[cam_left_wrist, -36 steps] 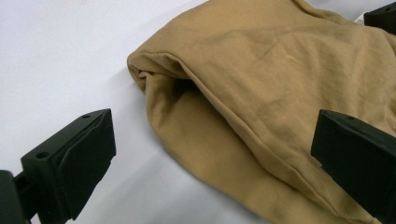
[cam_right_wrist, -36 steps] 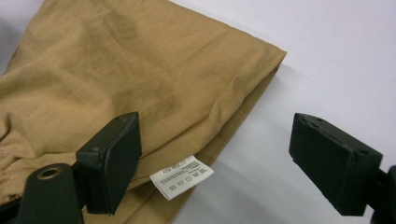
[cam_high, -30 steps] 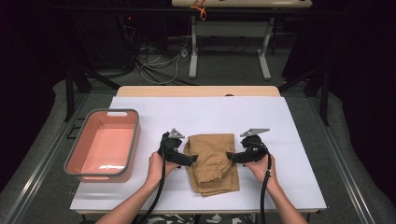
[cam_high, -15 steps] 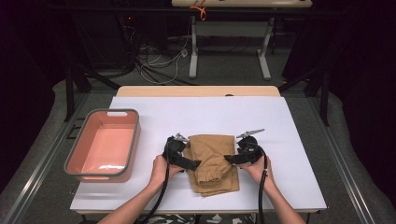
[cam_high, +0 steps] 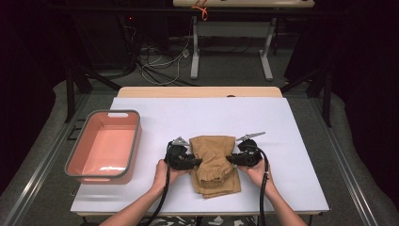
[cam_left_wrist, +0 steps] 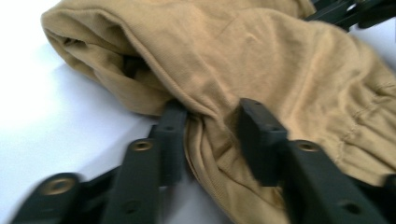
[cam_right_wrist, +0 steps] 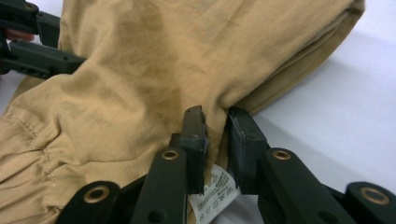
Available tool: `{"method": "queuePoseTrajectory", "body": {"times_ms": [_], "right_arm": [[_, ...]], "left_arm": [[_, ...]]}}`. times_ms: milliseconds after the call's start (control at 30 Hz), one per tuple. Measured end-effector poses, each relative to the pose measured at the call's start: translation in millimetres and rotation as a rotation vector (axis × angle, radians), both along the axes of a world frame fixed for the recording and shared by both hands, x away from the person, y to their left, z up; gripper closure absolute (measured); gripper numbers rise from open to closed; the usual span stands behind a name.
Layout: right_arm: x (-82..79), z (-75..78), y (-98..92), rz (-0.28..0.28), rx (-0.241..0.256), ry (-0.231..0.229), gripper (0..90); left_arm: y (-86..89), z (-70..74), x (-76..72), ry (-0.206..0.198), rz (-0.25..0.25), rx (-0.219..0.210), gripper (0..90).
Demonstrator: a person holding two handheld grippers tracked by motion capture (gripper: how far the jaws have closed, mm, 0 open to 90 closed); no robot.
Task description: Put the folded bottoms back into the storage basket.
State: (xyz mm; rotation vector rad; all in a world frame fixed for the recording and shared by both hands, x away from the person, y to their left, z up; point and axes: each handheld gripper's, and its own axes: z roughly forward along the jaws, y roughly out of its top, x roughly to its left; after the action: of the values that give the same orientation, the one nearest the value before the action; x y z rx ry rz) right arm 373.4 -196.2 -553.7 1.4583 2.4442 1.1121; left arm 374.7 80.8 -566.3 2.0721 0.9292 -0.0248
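On the white table top, near the person's edge and roughly central, lies a folded tan garment with a gathered, elasticated hem towards the near end. Both hands work at it from opposite sides.

Left gripper: jaws part open, astride a bunched fold at the garment's left edge. Cloth sits between the two pads; one pad touches the fold, the other stands a little off it. The grip is not closed.

Right gripper: jaws drawn nearly together on the garment's right edge, pinching a ridge of cloth. A white care label hangs out just below the pads. Layered edges of the fold run off beside the jaws, resting on the table.

From the high view, the left gripper and right gripper face each other across the garment at about its middle, each held in one hand, cables trailing back along the forearms.

A pink tub with a grey rim stands at the table's left edge, well apart from the garment.
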Motion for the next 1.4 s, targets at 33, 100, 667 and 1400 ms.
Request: {"method": "queuePoseTrajectory", "body": {"times_ms": [33, 100, 667, 1400], "right_arm": [[-0.6, 0.9, 0.4, -0.002, -0.010, 0.007, 78.6], [-1.3, 1.1, 0.6, -0.005, -0.011, 0.002, 78.9], [0.1, 1.4, 42.9, 0.027, 0.004, -0.047, 78.5], [-4.6, 20.4, 33.9, 0.011, -0.046, -0.146, 34.4]], "left_arm": [[0.5, -1.0, 0.6, 0.011, -0.003, -0.012, 74.2], [1.8, -1.6, 1.6, 0.008, -0.006, -0.020, 78.3], [41.1, 13.7, 11.5, 0.019, 0.064, 0.028, 80.8], [67.1, 32.0, 7.9, -0.003, 0.175, 0.046, 22.2]]}}
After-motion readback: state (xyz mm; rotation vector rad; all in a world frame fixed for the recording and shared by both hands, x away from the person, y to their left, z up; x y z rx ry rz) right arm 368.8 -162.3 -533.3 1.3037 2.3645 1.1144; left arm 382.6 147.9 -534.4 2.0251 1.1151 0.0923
